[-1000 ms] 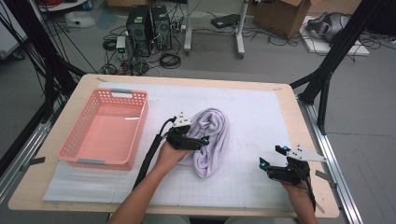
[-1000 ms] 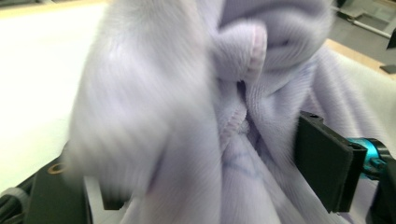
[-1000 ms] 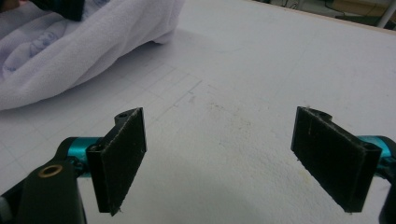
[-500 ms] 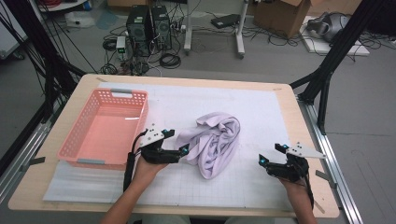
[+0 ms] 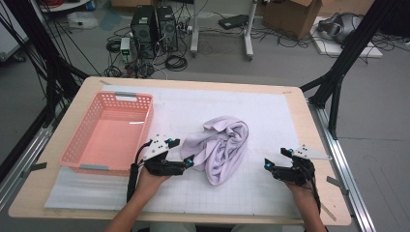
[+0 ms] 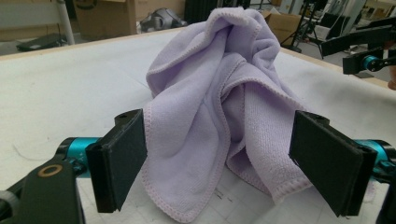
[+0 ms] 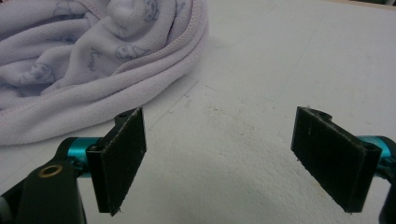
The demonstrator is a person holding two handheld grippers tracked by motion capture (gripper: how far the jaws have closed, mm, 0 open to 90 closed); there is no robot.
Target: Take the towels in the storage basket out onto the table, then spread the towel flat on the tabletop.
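A crumpled lilac towel [image 5: 222,145] lies in a heap on the white mat [image 5: 270,116] near the table's middle. My left gripper [image 5: 183,151] sits at the towel's left edge, open. In the left gripper view the towel [image 6: 219,93] hangs in folds between the wide-apart jaws of that gripper [image 6: 222,144] without being clamped. My right gripper [image 5: 275,158] rests open on the mat to the towel's right, a short way off. In the right gripper view that gripper [image 7: 219,140] has bare mat between its jaws and the towel [image 7: 93,60] at the upper left.
A pink plastic basket [image 5: 150,118] stands on the table's left side, just left of my left gripper, with nothing in it. The wooden table edge [image 5: 333,193] runs close to the right of my right gripper. The right gripper [image 6: 369,51] appears far off in the left gripper view.
My left gripper has moved left and toward the person, and the towel's left edge has been drawn out leftward with it. The right gripper has barely moved.
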